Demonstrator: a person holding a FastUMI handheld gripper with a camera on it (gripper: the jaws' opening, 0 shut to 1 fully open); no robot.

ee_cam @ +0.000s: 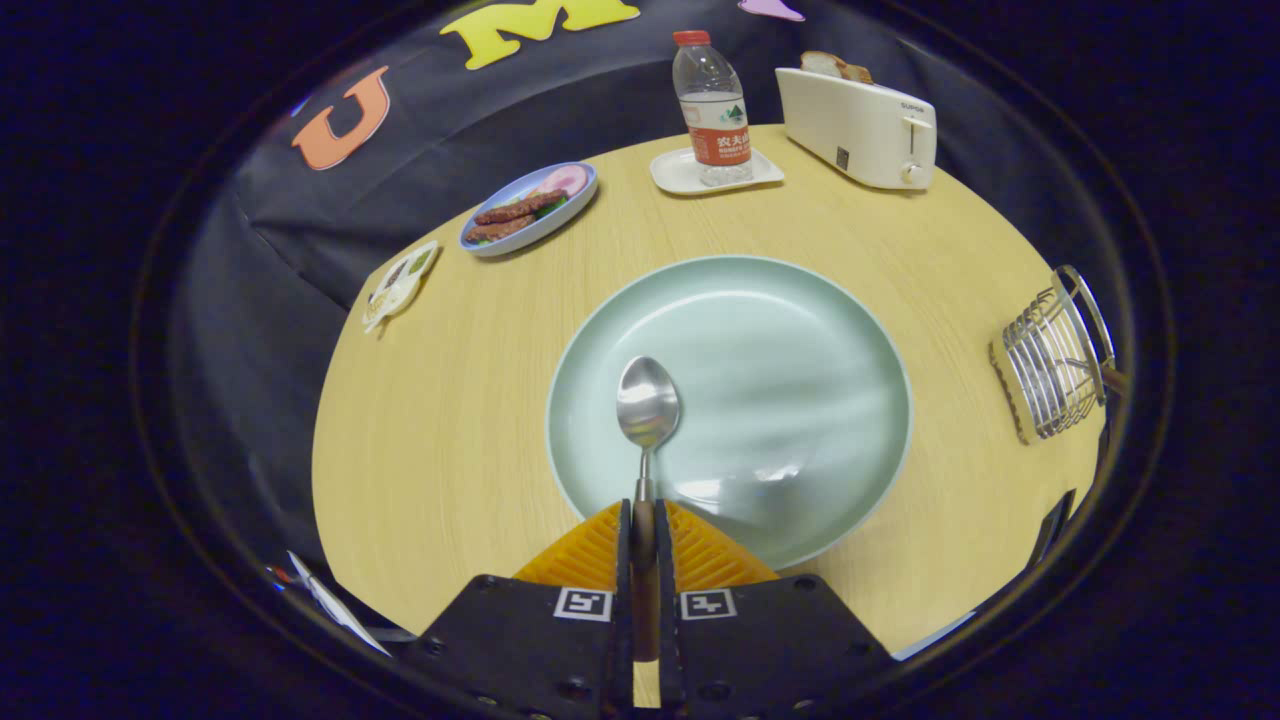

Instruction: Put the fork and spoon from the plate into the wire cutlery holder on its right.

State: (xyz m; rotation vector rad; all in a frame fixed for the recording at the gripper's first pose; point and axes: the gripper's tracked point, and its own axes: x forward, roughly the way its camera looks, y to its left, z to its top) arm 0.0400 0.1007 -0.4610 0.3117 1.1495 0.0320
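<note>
Tongs [645,520] clamped on spoon [647,405] handle, bowl pointing fwd over plate [860,330]; holder [1050,365] lies well right.

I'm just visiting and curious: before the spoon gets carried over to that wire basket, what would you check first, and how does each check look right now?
1. Gripper shut on the spoon handle: ok, both fingers press on it.
2. Spoon lined up straight ahead of the fingers: ok.
3. Spoon lifted off the plate: cannot tell; the bowl shows over the plate.
4. Wire cutlery holder upright to the plate's right: ok.
5. Room in the holder: cannot tell; something already seems to be inside.
6. Path over the table to the holder: ok, bare wood between.
</note>
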